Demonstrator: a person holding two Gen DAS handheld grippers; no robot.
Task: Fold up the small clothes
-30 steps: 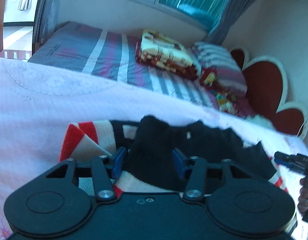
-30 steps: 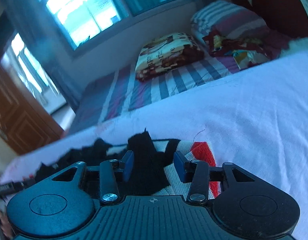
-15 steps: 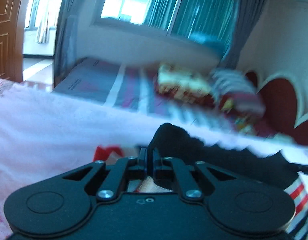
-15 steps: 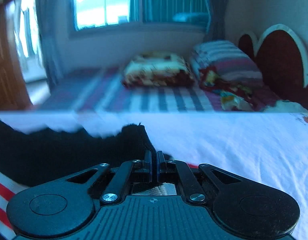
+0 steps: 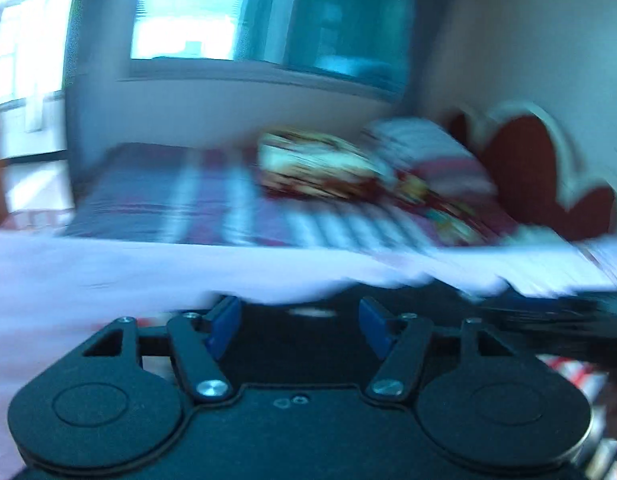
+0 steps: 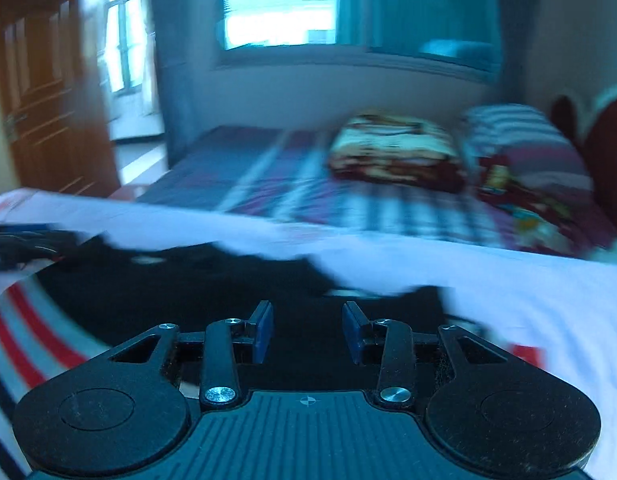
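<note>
A small knit garment, black with red, white and dark stripes, lies on the pale pink sheet (image 5: 108, 272). In the left wrist view its black part (image 5: 300, 336) lies under and between the blue pads of my open left gripper (image 5: 298, 326). In the right wrist view the black cloth (image 6: 188, 292) spreads ahead, with the striped part (image 6: 24, 328) at the left. My right gripper (image 6: 307, 330) is open over the black cloth. Both views are blurred by motion. The other gripper shows as a dark smear at the right edge of the left view (image 5: 568, 316).
Beyond the sheet lies a striped bedspread (image 6: 268, 176) with a folded patterned blanket (image 6: 392, 152) and a striped pillow (image 6: 524, 140). A red heart-shaped headboard (image 5: 524, 176) stands at the right, a window (image 6: 280, 4) behind, a wooden door (image 6: 48, 96) at the left.
Both grippers were shut on the black cloth half a second ago and now stand open. The cloth has dropped flat onto the sheet. Both cameras are moving.
</note>
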